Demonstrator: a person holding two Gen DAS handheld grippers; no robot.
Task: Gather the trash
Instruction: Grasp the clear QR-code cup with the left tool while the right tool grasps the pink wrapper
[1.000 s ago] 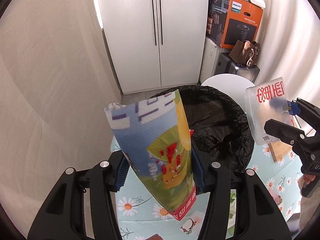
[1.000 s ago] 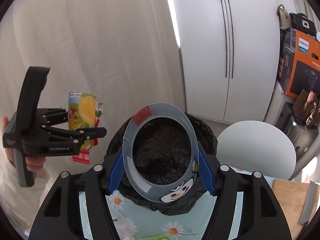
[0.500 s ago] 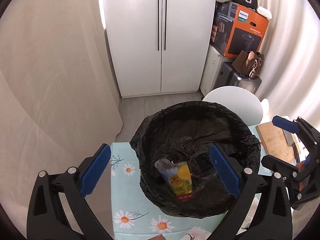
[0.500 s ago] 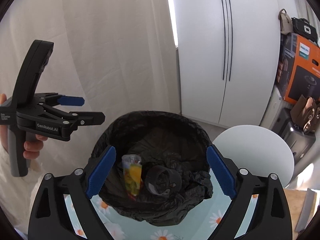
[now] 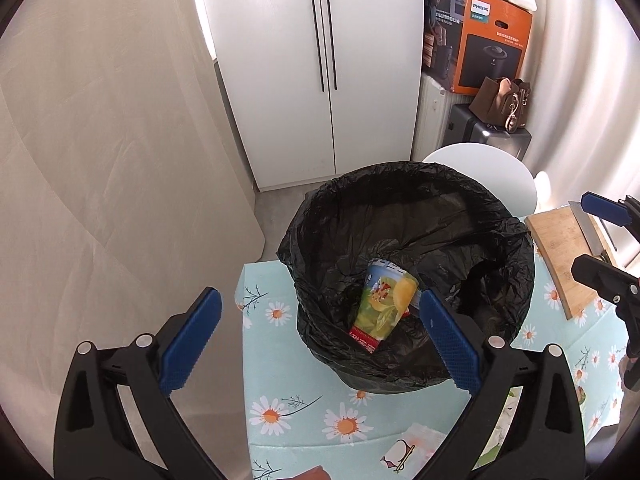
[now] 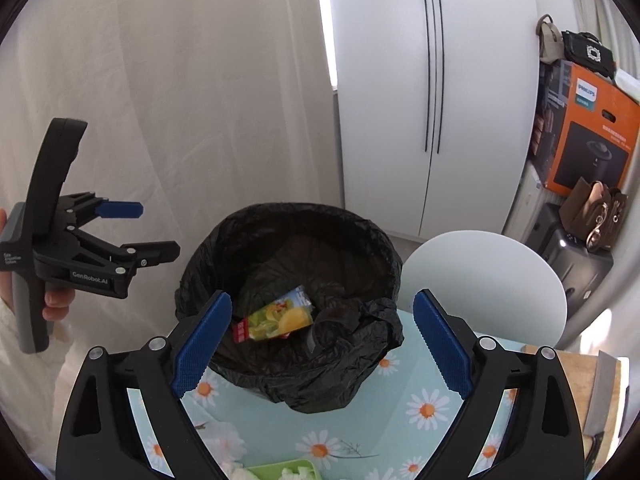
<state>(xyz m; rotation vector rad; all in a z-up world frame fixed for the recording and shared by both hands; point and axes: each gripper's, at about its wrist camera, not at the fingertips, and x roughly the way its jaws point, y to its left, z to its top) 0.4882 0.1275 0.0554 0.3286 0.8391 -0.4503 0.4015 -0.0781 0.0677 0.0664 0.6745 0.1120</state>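
Two hand-held grippers gape wide, empty, above the bin.
Inside the bin (image 5: 408, 272), a yellow-green snack packet (image 5: 384, 308) lies tilted, red end toward the left hand-held gripper (image 5: 320, 344); right hand-held gripper (image 6: 322, 344) alongside.

Trash bin (image 5: 408, 272) on the desk (image 5: 280, 412)
A snack packet (image 5: 384, 304) lies inside it; a cutting board (image 5: 564, 248) sits to its right.

A: What changed for the left gripper (image 5: 320, 340)?

B: A second ago it gripped the snack packet (image 5: 384, 306); now its jaws are spread, and the packet lies inside the bin bag (image 5: 400, 216) toward 7 o'clock.

A: And the right gripper (image 6: 322, 344)?

B: It let go of the clear cup, which dropped into the bag and is now barely discernible.
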